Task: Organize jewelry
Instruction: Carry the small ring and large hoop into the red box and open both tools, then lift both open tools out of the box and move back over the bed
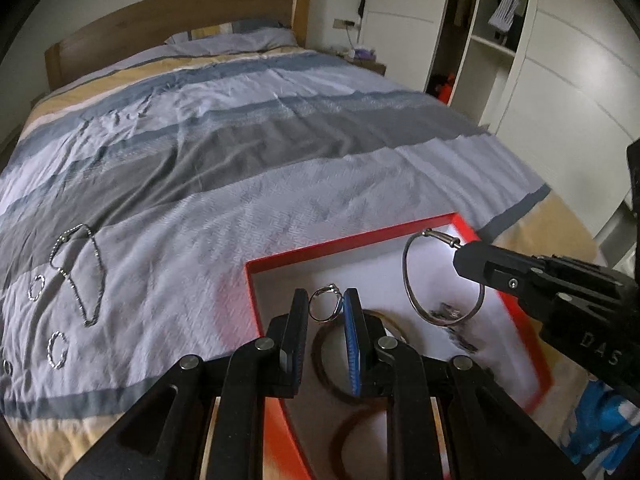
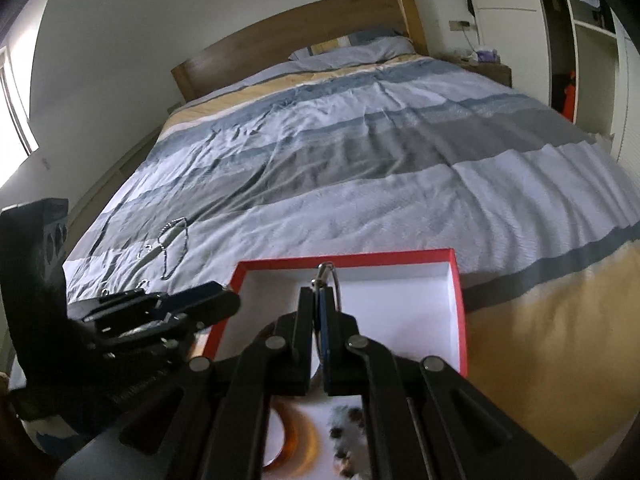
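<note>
A red box [image 1: 360, 242] with a white inside lies on the bed's near end; it also shows in the right wrist view [image 2: 460, 292]. My left gripper [image 1: 326, 300] is over the box and shut on a small silver ring [image 1: 325, 307]. My right gripper [image 2: 318, 294] is shut on a large silver bangle [image 1: 408, 280], held upright over the box; its clasp [image 2: 325, 270] pokes past the fingertips. Brown bangles [image 1: 324, 364] and a beaded piece [image 2: 346, 432] lie in the box. A silver chain [image 1: 80, 272] and small hoops [image 1: 56, 350] lie on the bedspread to the left.
The striped bedspread [image 1: 280, 160] stretches to a wooden headboard [image 1: 200, 8]. White wardrobes [image 1: 560, 60] stand on the right, with a nightstand [image 2: 488, 68] by the pillow. A blue object [image 1: 608, 420] sits at the lower right.
</note>
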`<state>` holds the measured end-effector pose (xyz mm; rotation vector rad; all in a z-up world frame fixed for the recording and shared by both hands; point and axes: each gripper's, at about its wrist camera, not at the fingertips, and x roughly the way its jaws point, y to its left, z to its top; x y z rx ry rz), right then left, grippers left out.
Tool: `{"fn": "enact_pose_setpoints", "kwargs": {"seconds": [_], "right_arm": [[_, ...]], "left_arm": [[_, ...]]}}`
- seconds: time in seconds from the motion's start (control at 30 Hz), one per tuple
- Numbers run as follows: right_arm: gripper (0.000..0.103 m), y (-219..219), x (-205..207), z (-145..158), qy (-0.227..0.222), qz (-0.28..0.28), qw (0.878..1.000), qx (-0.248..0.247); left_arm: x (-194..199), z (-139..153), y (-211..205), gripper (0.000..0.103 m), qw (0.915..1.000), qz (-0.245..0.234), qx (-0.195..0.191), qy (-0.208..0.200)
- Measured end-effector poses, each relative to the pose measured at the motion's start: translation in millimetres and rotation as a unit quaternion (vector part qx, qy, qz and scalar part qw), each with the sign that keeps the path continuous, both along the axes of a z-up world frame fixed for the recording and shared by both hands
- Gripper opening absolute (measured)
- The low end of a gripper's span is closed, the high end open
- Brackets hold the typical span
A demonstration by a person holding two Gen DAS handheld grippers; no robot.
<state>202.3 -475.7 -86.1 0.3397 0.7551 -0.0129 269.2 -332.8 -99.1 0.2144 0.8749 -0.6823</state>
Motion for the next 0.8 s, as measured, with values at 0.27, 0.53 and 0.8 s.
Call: {"fn": "enact_pose_setpoints", "kwargs": {"seconds": [0.27,0.53,0.8], "right_arm": [[0.003,-23.2,11.5,-25.0,0.010,-0.021,1.000,-0.003],[0.004,-47.5,4.7,-45.0,0.044,-0.046,0.998,-0.021],[0.007,-46.4,-2.2,-46.4,0.052,-0.047,0.997,-0.036]], "left_arm": [[18.0,-34.1,-12.4,0.018,0.9990,0.020,0.037,0.012],[15.2,-46.1,-15.2,0.019,0.9985,0.026,0.045,0.015],[12.7,-42.3,-15.1,0.030,0.9984,0.032,0.044,0.015]]}}
